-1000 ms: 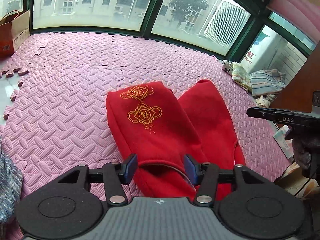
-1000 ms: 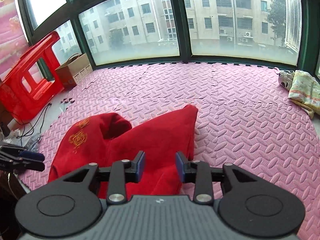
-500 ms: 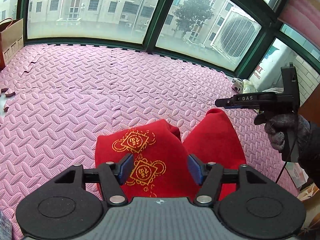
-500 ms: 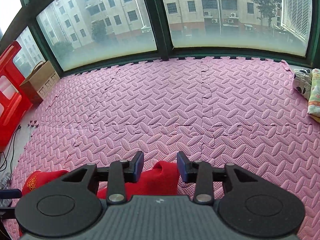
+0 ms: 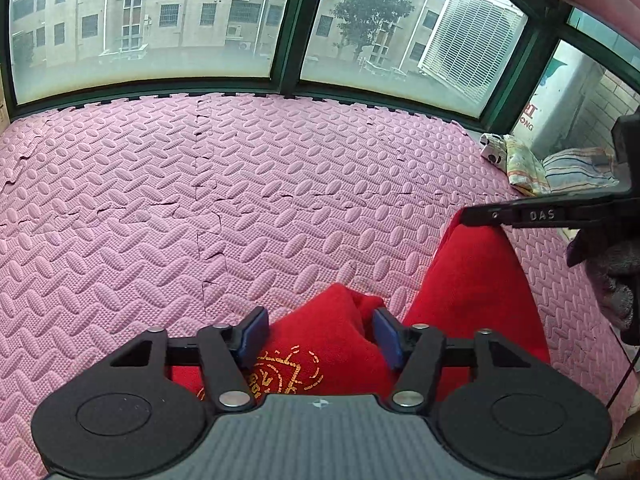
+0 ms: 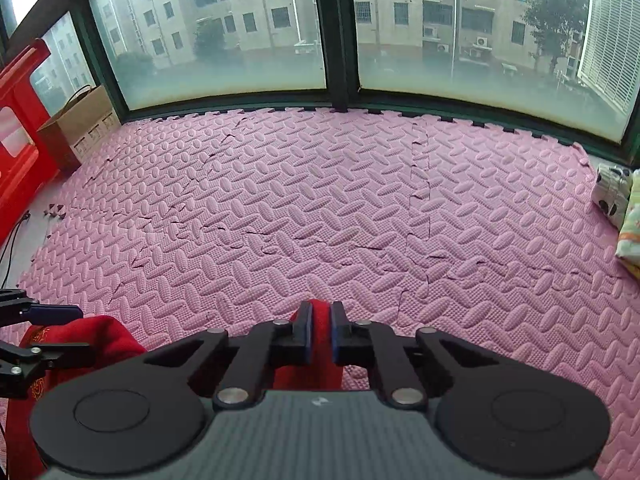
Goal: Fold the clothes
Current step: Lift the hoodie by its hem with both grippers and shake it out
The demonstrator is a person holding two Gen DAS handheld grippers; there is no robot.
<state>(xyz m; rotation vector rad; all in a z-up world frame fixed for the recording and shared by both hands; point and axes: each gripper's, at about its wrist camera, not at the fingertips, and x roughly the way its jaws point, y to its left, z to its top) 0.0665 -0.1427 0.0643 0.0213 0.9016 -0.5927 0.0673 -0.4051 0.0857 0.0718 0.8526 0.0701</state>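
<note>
A red garment (image 5: 476, 280) with gold embroidery lies on the pink foam mat. In the left wrist view my left gripper (image 5: 320, 334) stands open, its blue pads on either side of the near leg's far end, not clamped on it. The other red leg stretches right, where my right gripper (image 5: 504, 216) reaches its tip. In the right wrist view my right gripper (image 6: 320, 334) is shut on the red garment (image 6: 318, 344), a thin fold pinched between the pads. The left gripper (image 6: 44, 328) shows at the left edge over the embroidered part.
Pink foam mat (image 6: 320, 208) stretches to the green-framed windows. Folded clothes (image 5: 536, 164) are piled at the right mat edge. A cardboard bag (image 6: 80, 124) and red plastic furniture (image 6: 20, 128) stand at the left. A gloved hand (image 5: 612, 276) holds the right tool.
Both grippers moved forward along the garment to the leg ends. The right gripper went from open to shut on the red fabric tip. The left gripper stayed open.
</note>
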